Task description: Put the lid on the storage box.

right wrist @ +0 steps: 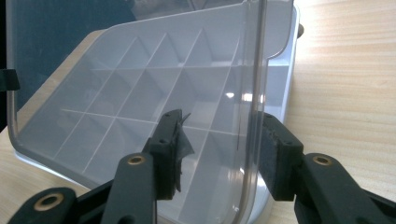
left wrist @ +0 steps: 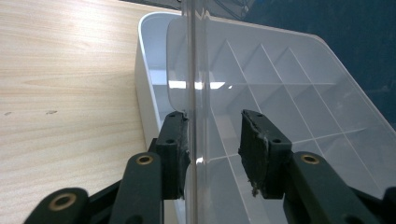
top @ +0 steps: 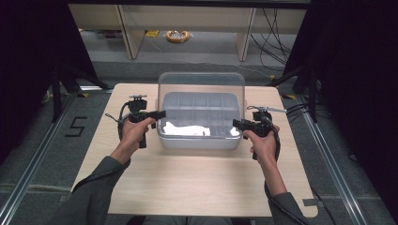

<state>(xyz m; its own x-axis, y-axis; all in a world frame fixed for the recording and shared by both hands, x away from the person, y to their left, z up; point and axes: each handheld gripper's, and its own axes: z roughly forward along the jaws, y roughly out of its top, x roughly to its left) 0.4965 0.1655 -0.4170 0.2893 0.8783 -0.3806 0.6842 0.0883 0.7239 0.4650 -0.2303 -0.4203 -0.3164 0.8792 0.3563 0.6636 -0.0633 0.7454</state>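
Note:
A grey plastic organiser box (top: 197,143) with several divided compartments stands mid-table, and its clear lid (top: 202,89) is raised upright. My left gripper (top: 159,114) is at the box's left side and is open. In the left gripper view its jaws (left wrist: 212,140) straddle the lid's side edge (left wrist: 194,56), which lies against the left pad. My right gripper (top: 237,123) is at the box's right side and is also open. In the right gripper view its jaws (right wrist: 222,140) straddle the lid's other edge (right wrist: 254,70), close to the right pad. The compartments (right wrist: 140,93) I can see hold nothing.
The light wooden table (top: 197,187) has bare room in front of the box and to both sides. Beyond its far edge are desk legs, loose cables and a yellow roll (top: 177,36) on the floor. Black curtains flank the table.

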